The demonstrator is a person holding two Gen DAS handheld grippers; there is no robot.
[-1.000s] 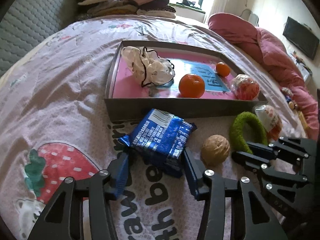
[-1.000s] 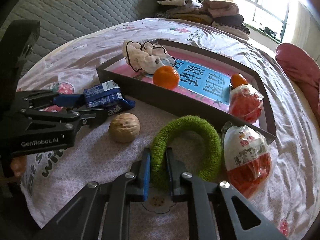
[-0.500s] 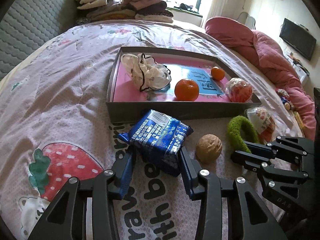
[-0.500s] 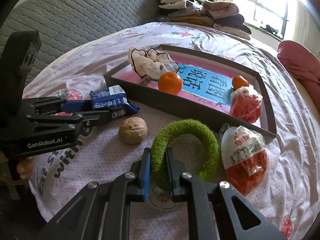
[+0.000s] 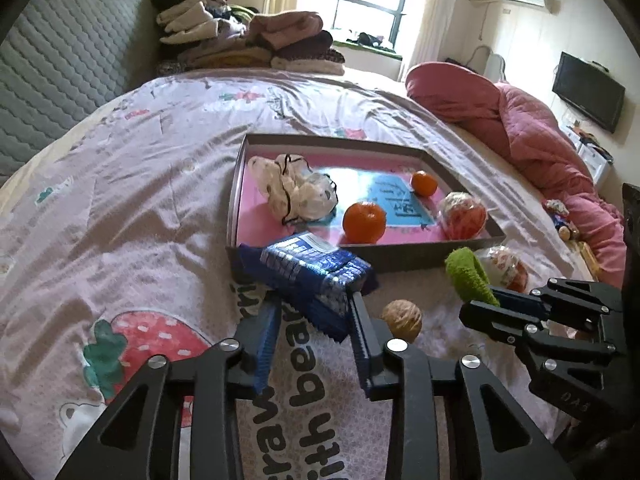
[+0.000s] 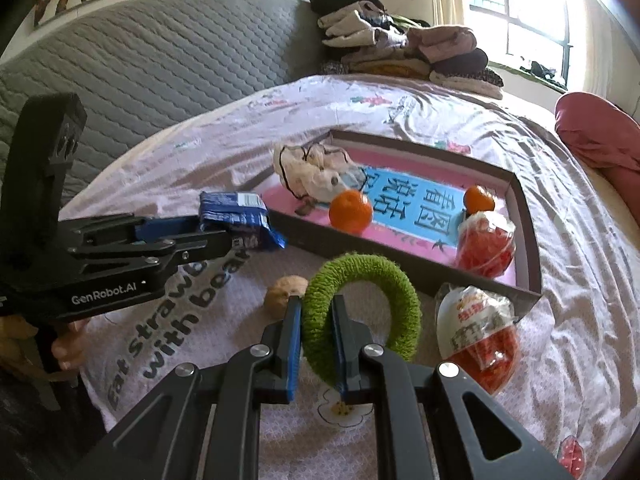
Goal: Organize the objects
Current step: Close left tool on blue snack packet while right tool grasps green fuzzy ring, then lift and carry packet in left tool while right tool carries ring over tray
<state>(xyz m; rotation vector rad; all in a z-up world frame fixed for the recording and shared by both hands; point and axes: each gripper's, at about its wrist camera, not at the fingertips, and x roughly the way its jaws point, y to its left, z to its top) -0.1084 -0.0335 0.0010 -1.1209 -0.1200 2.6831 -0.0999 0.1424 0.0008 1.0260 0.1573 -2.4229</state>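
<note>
The blue snack packet (image 5: 316,276) looked like glossy crinkled foil. The green ring (image 6: 360,312) was fuzzy, matt terry cloth. The walnut (image 5: 401,316) had a rough, dull shell. The tray (image 5: 400,258) seemed matt grey card, and the bedsheet (image 5: 132,200) was soft, wrinkled printed cotton.

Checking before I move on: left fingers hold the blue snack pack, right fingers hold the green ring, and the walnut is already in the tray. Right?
Not quite. The walnut is not in the tray; the right wrist view shows it lying on the bedsheet in front of the tray. The blue snack pack and green ring are held as you say.
</note>
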